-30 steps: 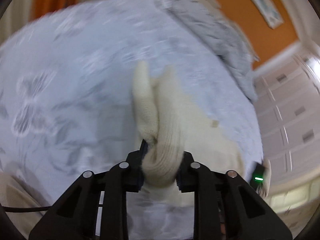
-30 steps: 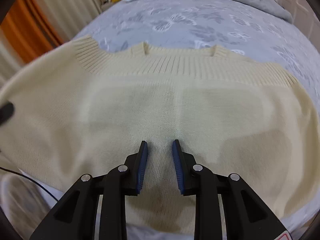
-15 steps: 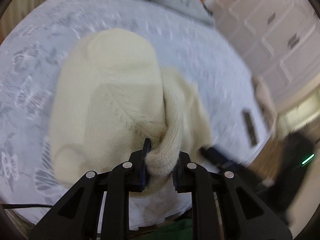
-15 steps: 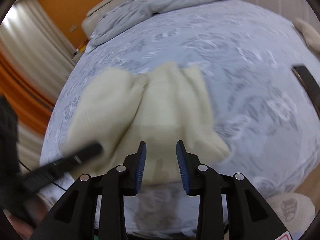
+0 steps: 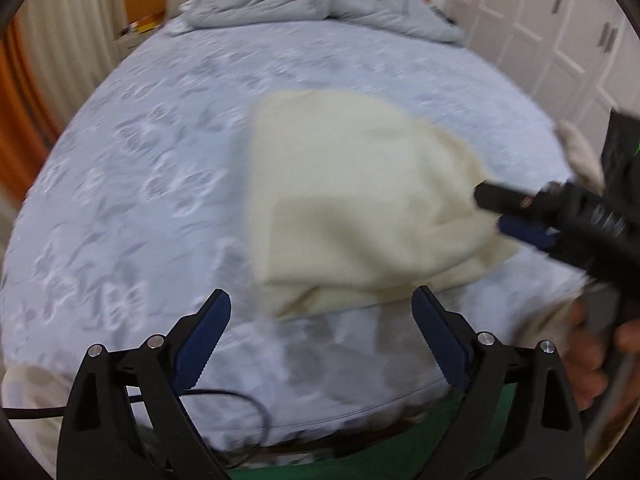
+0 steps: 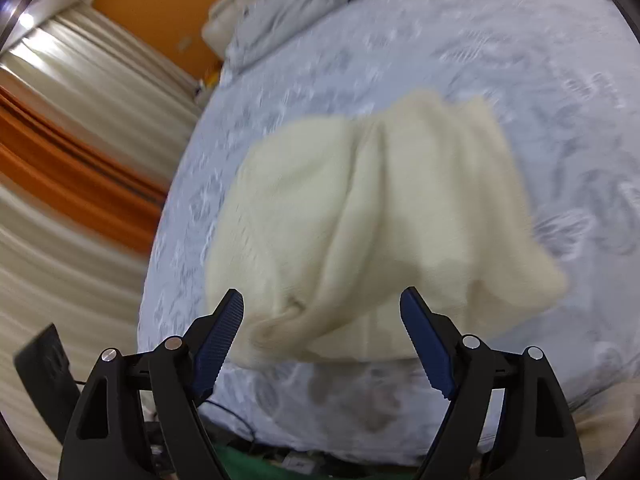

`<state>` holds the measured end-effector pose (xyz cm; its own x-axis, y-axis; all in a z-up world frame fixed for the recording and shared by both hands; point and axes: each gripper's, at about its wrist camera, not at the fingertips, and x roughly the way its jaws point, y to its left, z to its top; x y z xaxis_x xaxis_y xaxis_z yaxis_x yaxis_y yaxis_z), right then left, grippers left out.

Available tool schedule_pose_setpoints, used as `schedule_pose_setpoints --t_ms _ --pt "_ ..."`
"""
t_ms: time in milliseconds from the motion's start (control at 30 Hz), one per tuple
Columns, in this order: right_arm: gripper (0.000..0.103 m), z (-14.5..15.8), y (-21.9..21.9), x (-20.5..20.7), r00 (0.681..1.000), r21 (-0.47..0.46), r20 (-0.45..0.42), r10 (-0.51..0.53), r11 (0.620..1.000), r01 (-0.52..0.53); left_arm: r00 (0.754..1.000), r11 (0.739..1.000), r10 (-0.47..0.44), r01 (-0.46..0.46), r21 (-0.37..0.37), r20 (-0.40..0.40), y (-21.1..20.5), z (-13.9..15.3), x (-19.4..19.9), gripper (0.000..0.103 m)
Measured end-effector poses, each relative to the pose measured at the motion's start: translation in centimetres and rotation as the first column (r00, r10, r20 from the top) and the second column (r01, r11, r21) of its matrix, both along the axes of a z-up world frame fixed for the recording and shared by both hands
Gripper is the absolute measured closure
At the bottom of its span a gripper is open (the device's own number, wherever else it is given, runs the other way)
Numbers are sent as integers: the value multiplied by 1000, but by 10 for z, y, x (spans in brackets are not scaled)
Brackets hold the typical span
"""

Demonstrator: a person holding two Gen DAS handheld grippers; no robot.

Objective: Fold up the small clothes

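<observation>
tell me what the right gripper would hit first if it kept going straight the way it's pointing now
Most likely the near edge of the folded cream sweater on the bed. The right gripper, jaws opening and nothing between them, is aimed at that bunched edge; blur makes depth uncertain.
</observation>
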<state>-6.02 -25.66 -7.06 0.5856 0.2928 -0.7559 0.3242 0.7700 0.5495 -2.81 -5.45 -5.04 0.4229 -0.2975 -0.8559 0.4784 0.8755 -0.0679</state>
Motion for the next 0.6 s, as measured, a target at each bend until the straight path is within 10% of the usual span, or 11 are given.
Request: schedule_pose_setpoints --t_ms 200,367,600 --pt "24 -18 26 41 993 -41 -115 32 999 -37 996 998 61 -61 6 -66 24 -10 5 13" --pt "77 3 52 65 989 -187 -121 80 977 -102 997 998 64 -63 19 -52 28 -7 0 13" --pt "82 118 43 58 969 -162 187 159 978 -129 998 998 54 -52 32 -43 24 -5 0 13"
